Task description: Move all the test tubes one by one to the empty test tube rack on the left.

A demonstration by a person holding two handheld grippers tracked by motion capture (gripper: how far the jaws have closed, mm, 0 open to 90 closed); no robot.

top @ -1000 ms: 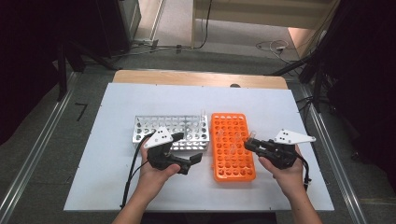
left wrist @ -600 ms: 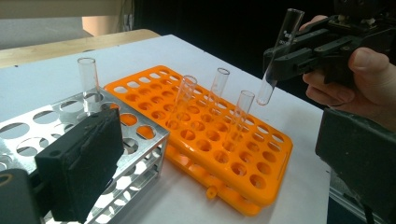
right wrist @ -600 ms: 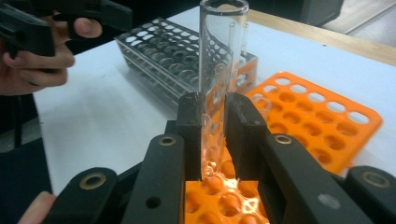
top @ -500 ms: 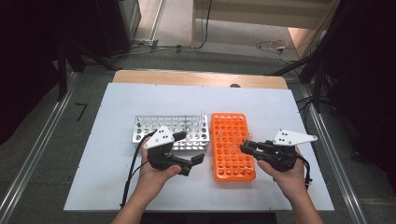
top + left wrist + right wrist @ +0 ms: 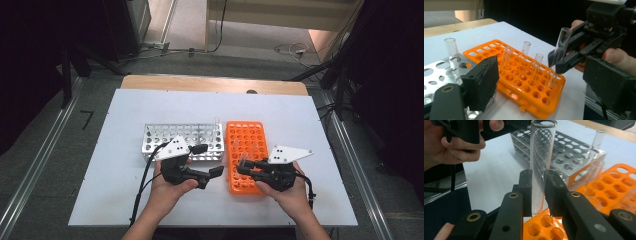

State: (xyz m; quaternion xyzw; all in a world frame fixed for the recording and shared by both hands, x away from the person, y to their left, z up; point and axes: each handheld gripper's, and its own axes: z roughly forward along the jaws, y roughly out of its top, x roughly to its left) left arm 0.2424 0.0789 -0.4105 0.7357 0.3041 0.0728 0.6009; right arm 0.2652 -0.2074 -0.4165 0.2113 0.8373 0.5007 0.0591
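From above, the person works at a white table (image 5: 125, 200) with a silver rack (image 5: 182, 140) on the left and an orange rack (image 5: 247, 155) just beside it on the right. The right gripper (image 5: 243, 167) hangs over the near left part of the orange rack, its jaws pointing left; the glass tube it carries is too faint here to make out well. The left gripper (image 5: 212, 161) sits at the near edge of the silver rack with its jaws clearly spread and nothing between them, pointing toward the orange rack.

Through the left gripper view, the right gripper (image 5: 557, 61) shows across the orange rack (image 5: 524, 82), its jaws pinched on a clear test tube (image 5: 560, 47). The tube leans a little, mouth up and tipped toward the right hand, its round bottom low over the holes of the rack's near right corner; whether it has entered a hole I cannot tell. Three other tubes (image 5: 525, 51) stand upright in the rack farther in.

In the right gripper view, the test tube (image 5: 541, 157) runs straight up between the two black jaws, clamped near its lower end, most of its length above the grip. The orange rack (image 5: 549, 230) lies directly beneath the tube's bottom, so I judge the coming move is a plain drop along the tube's own long axis, once it is brought upright over one hole. The right hand is plainly the nearer one for this; the left hand (image 5: 459, 145) waits off to the side by the silver rack (image 5: 569, 152).
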